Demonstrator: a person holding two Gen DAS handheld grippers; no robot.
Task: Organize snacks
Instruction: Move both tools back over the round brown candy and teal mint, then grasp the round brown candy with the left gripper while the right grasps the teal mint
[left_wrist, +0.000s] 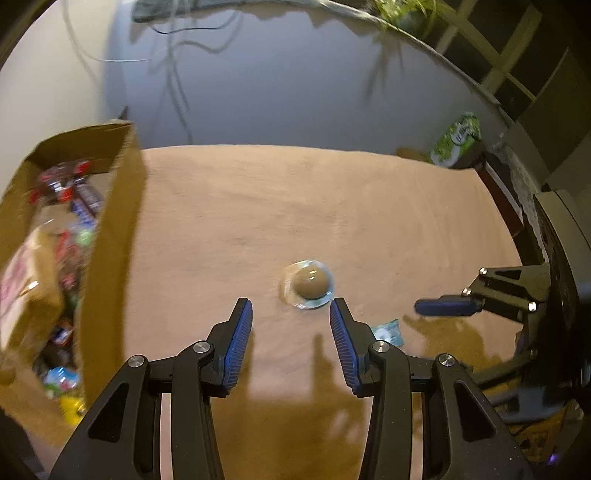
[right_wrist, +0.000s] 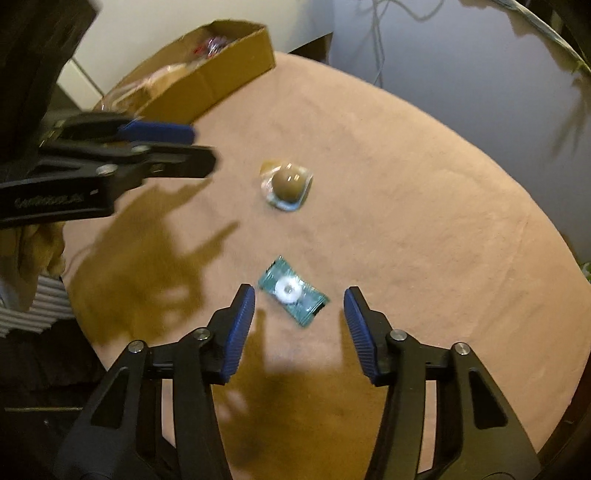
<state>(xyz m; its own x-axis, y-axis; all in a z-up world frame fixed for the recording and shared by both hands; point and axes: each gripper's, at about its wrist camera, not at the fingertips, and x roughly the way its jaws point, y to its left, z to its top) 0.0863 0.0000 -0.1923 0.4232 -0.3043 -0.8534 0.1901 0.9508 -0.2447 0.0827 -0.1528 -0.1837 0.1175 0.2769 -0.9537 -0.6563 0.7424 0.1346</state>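
Observation:
A brown round snack in a clear wrapper (left_wrist: 308, 283) lies on the pink tablecloth (left_wrist: 258, 206), just ahead of my open, empty left gripper (left_wrist: 291, 308). It also shows in the right wrist view (right_wrist: 288, 185). A teal-wrapped candy with a white ring (right_wrist: 293, 291) lies between the fingertips of my open right gripper (right_wrist: 299, 297), on the cloth. Its edge shows in the left wrist view (left_wrist: 388, 332). The cardboard box (left_wrist: 110, 229) full of snack packets stands at the left, also in the right wrist view (right_wrist: 221, 70).
A green packet (left_wrist: 458, 138) stands at the table's far right edge. The right gripper's finger (left_wrist: 447, 307) enters the left wrist view from the right. The left gripper (right_wrist: 159, 147) hangs over the table's left part. Cables hang on the wall behind.

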